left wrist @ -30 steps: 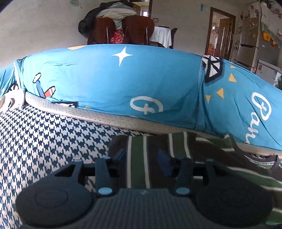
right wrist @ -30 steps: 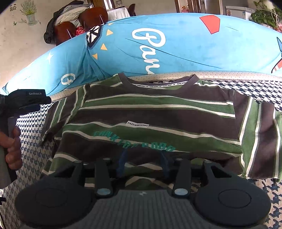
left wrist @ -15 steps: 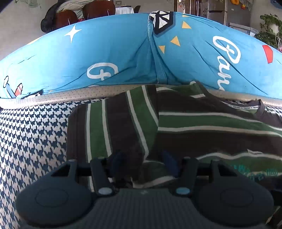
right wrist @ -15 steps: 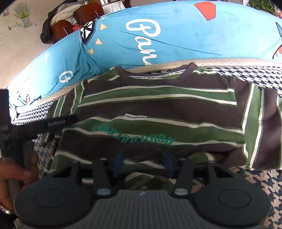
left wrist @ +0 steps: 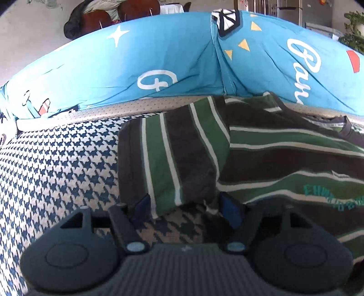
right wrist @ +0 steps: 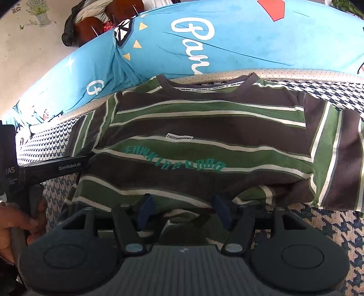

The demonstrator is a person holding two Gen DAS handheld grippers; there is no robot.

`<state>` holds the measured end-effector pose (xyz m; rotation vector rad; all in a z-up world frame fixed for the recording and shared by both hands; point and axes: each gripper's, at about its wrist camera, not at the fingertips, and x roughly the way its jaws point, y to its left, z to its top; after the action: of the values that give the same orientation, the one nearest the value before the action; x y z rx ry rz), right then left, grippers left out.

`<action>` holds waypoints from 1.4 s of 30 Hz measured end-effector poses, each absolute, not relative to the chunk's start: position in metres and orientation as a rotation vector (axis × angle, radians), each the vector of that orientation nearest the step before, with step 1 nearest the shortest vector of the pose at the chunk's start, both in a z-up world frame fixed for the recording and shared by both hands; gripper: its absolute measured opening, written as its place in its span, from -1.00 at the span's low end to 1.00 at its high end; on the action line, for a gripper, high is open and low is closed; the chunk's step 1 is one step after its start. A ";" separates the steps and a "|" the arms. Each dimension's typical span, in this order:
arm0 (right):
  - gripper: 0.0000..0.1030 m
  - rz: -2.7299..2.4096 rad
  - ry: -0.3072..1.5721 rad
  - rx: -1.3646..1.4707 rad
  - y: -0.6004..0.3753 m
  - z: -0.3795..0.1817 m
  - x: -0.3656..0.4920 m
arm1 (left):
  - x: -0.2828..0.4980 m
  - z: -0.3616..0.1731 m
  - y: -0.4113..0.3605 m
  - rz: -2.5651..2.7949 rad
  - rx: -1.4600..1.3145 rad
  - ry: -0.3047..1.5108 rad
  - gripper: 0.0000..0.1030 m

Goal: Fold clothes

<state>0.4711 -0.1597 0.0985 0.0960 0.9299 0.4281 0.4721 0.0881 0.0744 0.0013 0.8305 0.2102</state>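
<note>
Setting: a lived-in home. A houndstooth-patterned blue-and-white sofa seat (left wrist: 56, 164) is backed by a bright blue printed cushion cover (left wrist: 159, 59). Brown wooden dining chairs (right wrist: 91, 27) draped with a dark jacket (right wrist: 69, 29), a silver refrigerator (left wrist: 293, 9) and a green houseplant (left wrist: 352, 34) are seen behind.

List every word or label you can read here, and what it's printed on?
"XIAOXIANGHANMU": white tag on the striped T-shirt.
"GenRobot.AI": left claw, seen from the right wrist.
Teal chest lettering: upside down, not legible.
Collar tape: too small.
Blue bedding: white script, cut off.
</note>
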 end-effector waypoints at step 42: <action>0.19 0.481 0.722 -0.076 -0.121 0.117 0.330 | 0.301 0.119 0.107 0.194 -0.094 0.765 0.91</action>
<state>0.3300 -0.1211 0.1174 -0.0763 0.7215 0.4814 0.3006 0.1070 0.1191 -0.0936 0.7654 0.1943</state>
